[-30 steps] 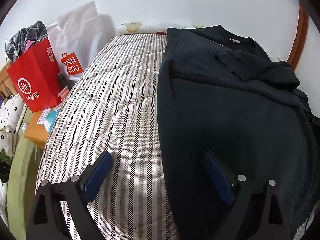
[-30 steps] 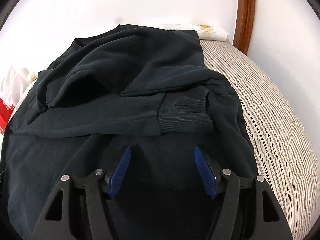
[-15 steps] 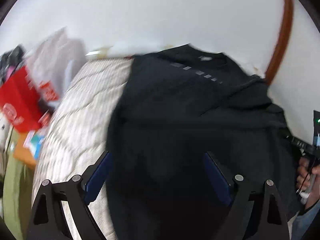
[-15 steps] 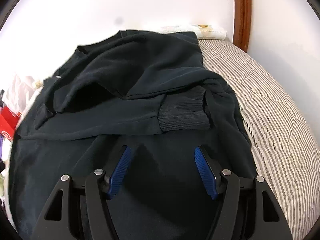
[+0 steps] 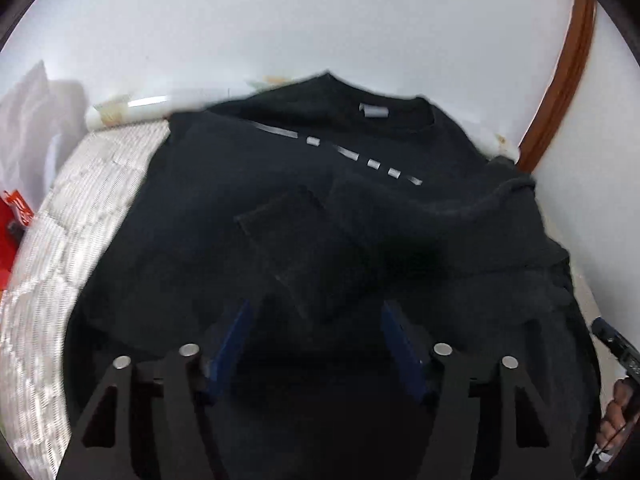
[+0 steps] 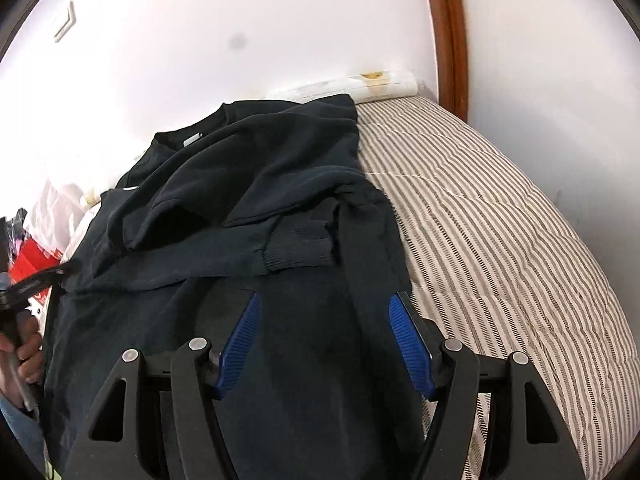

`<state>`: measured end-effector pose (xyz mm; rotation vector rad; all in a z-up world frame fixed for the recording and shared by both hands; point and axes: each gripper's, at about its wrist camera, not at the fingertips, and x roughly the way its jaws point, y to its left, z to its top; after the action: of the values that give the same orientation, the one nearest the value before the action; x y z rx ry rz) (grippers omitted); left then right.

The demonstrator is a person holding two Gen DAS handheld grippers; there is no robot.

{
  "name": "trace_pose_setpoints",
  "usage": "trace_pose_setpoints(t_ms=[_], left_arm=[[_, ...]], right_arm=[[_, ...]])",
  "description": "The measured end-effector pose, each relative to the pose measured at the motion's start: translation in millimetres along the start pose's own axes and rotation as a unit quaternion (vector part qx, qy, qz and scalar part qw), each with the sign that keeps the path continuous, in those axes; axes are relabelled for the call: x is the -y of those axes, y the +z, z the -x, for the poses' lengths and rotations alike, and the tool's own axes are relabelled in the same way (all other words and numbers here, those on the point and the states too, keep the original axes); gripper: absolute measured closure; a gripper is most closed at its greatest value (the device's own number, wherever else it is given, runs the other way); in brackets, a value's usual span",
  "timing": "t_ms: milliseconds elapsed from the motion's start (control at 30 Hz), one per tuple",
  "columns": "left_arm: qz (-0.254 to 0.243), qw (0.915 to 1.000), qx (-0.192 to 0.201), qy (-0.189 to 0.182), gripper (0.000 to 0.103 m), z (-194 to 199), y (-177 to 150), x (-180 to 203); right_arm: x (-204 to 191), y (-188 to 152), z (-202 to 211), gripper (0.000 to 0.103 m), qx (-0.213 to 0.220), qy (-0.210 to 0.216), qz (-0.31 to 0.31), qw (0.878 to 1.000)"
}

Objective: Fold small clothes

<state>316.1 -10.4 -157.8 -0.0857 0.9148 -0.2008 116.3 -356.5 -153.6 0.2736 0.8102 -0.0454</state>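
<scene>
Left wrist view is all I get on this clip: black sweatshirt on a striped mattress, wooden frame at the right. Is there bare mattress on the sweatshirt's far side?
Observer: Yes. The right wrist view shows a wide strip of striped mattress to the right of the sweatshirt, running up to the wooden frame.
Operator: Where is the right sleeve?
Observer: It is folded across the body, and its ribbed cuff lies on top of the front, just ahead of the right gripper.
Operator: Is that gripper holding cloth?
Observer: No. Its blue pads stand apart over the sweatshirt's lower part, with nothing pinched between them.
</scene>
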Motion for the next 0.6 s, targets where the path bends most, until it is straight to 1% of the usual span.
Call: trace_pose_setpoints(t_ms=[100, 167, 200, 233, 267, 300, 333, 367, 400, 500, 600], left_arm=[[0.018, 0.9998, -0.011, -0.005, 0.046, -16, 1, -5], [0.028, 0.9996, -0.002, -0.003, 0.048, -20, 2, -6], [0.031, 0.9995, 0.003, -0.002, 0.051, -22, 2, -5], [0.031, 0.9995, 0.004, -0.001, 0.059, -23, 2, -5], [0.028, 0.9996, 0.006, 0.002, 0.064, -24, 3, -3], [0.024, 0.9997, 0.005, 0.004, 0.072, -25, 4, -1], [0.017, 0.9998, 0.003, 0.002, 0.086, -25, 5, 0], [0.008, 0.9999, 0.004, 0.008, 0.091, -24, 7, 2], [0.002, 0.9999, 0.012, 0.008, 0.093, -18, 9, 2], [0.006, 0.9991, 0.042, 0.002, 0.094, 9, 16, -5], [0.013, 0.9973, 0.072, -0.002, 0.094, 40, 23, -21]], right_arm=[[0, 1, -2, 0.037, 0.0, 0.007, -0.002, 1.0], [-4, 1, -3, 0.037, -0.001, 0.006, 0.006, 1.0], [-6, 1, -5, 0.037, -0.001, 0.002, 0.01, 1.0], [-8, 2, -6, 0.037, 0.0, -0.003, 0.011, 1.0], [-8, 3, -6, 0.037, 0.006, -0.014, 0.009, 1.0], [-9, 3, -5, 0.037, 0.008, -0.021, 0.009, 1.0], [-9, 4, -5, 0.037, 0.008, -0.025, 0.011, 1.0], [-10, 6, -5, 0.037, 0.008, -0.025, 0.012, 1.0], [-11, 7, -5, 0.037, 0.007, -0.026, 0.012, 1.0], [-17, 12, -2, 0.037, 0.008, -0.034, 0.02, 0.999], [-25, 18, 1, 0.037, 0.012, -0.037, 0.032, 0.999]])
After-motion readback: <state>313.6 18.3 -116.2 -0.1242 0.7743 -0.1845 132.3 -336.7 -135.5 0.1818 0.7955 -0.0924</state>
